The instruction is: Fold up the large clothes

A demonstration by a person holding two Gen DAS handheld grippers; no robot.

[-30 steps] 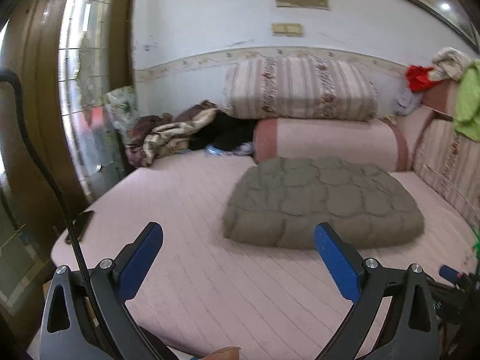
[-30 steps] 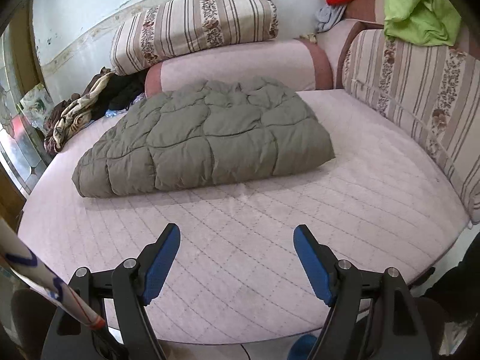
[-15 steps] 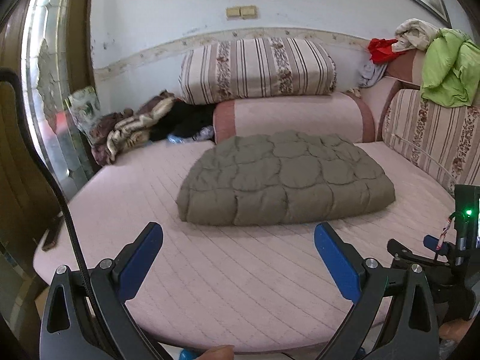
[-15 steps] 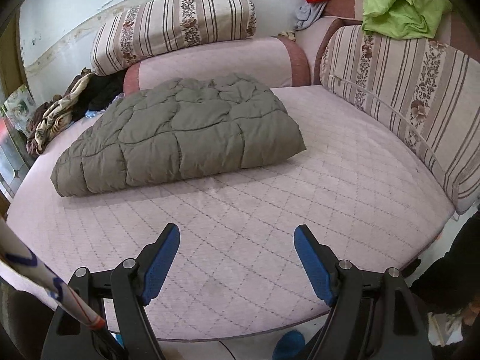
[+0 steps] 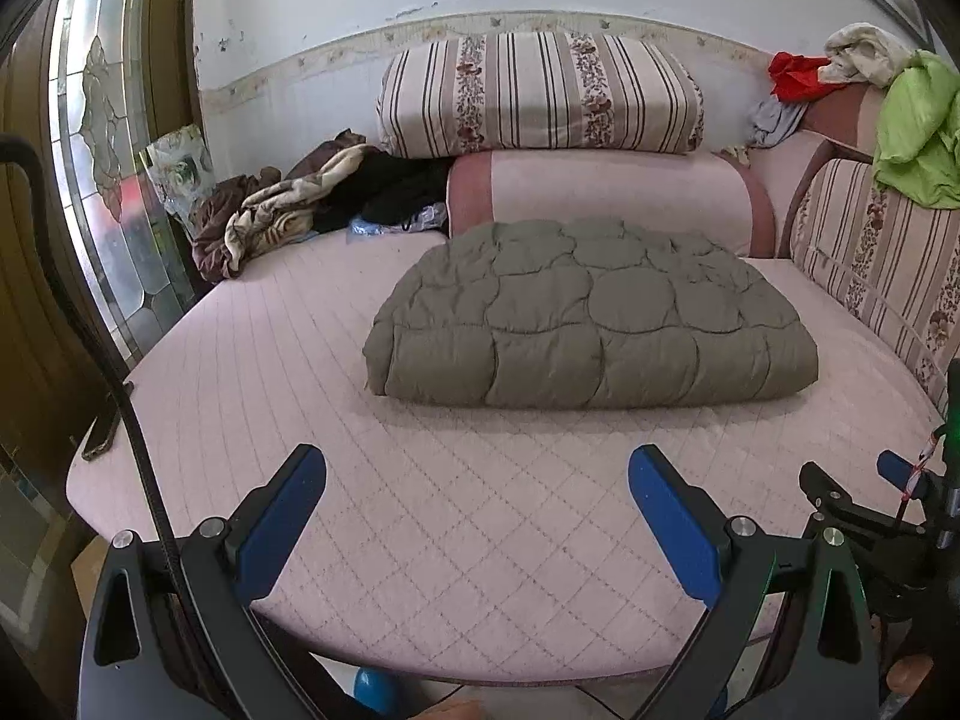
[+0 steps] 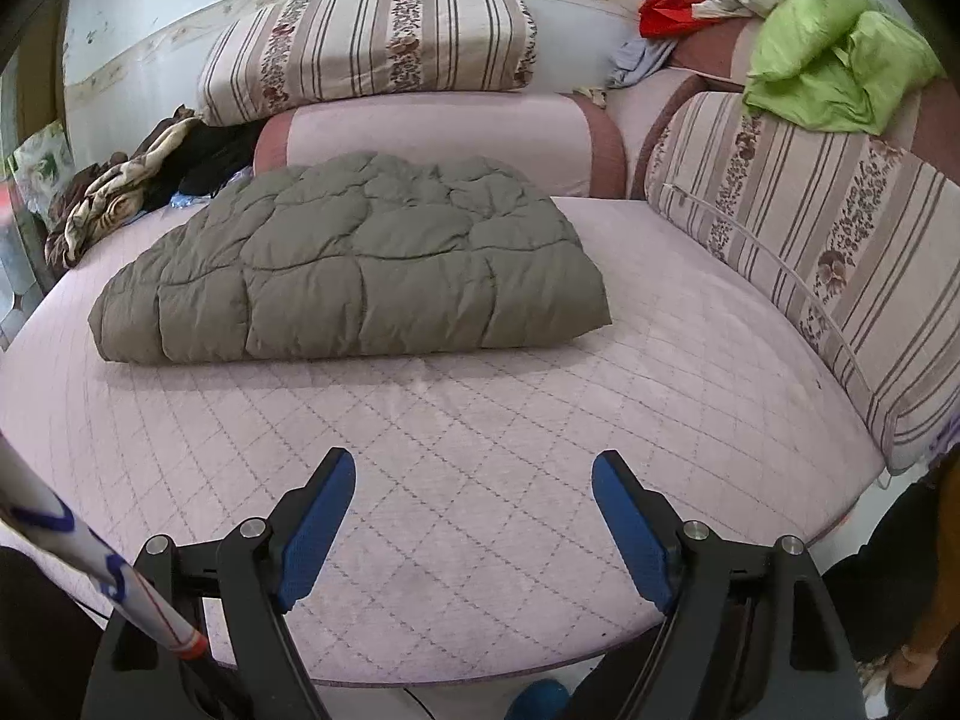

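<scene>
A grey-green quilted garment lies folded into a thick rectangular bundle on the pink quilted bed. It also shows in the right wrist view. My left gripper is open and empty, held over the bed's near edge, well short of the bundle. My right gripper is open and empty too, over the near edge and apart from the bundle. The right gripper's body shows at the right edge of the left wrist view.
A striped folded quilt sits on a pink bolster at the back. A pile of brown and black clothes lies back left. Striped cushions with a green garment line the right. A phone lies at the bed's left edge.
Both grippers have drawn back from the bed and the left view has swung right, so the bundle sits more central. The bundle has not moved. Both grippers stay open.
</scene>
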